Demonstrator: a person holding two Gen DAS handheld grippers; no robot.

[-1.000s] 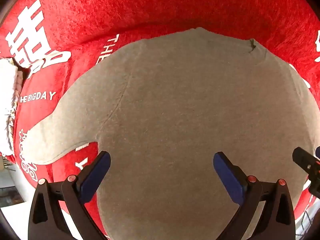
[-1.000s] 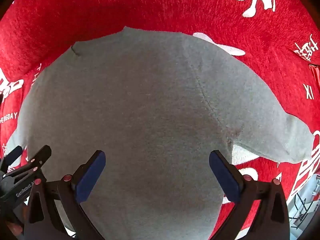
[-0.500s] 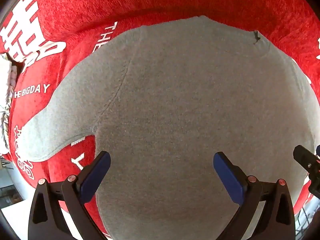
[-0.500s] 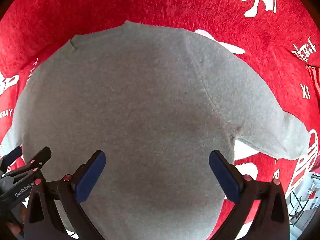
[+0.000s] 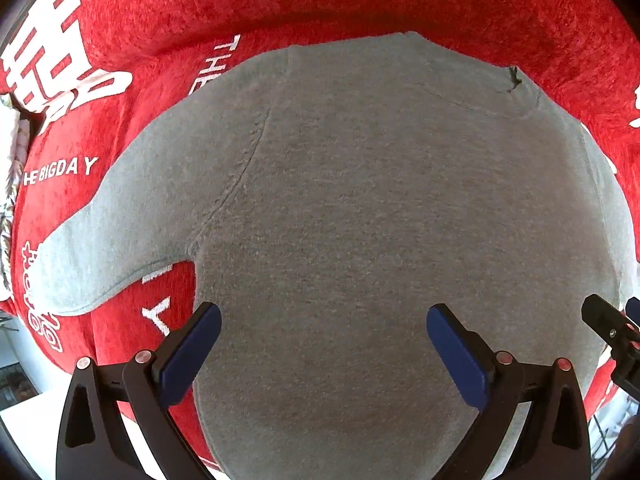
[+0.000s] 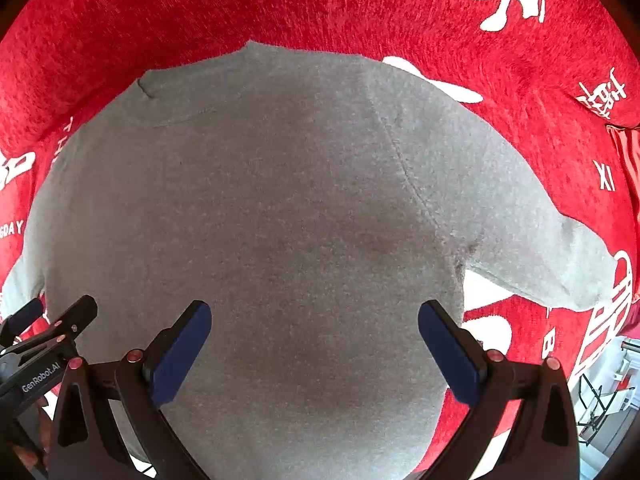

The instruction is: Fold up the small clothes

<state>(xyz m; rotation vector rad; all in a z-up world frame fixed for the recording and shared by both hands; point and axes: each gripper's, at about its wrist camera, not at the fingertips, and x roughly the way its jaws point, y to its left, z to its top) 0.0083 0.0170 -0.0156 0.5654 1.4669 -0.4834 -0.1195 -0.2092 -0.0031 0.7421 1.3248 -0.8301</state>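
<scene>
Grey sweater [image 5: 360, 220] lies flat on the red cloth [image 5: 320, 4] (white lettering), both tongs [image 5: 323, 354] [image 6: 314, 350] spread wide above it.

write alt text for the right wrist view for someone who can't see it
A small grey long-sleeved top lies spread flat on a red cloth with white lettering, one sleeve angled out to the right. The open right gripper hovers over its lower body, and the left gripper shows at the left edge.

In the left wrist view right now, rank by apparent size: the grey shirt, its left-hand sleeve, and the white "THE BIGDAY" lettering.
1. grey shirt, fills most of the view
2. sleeve
3. "THE BIGDAY" lettering, smallest
</scene>
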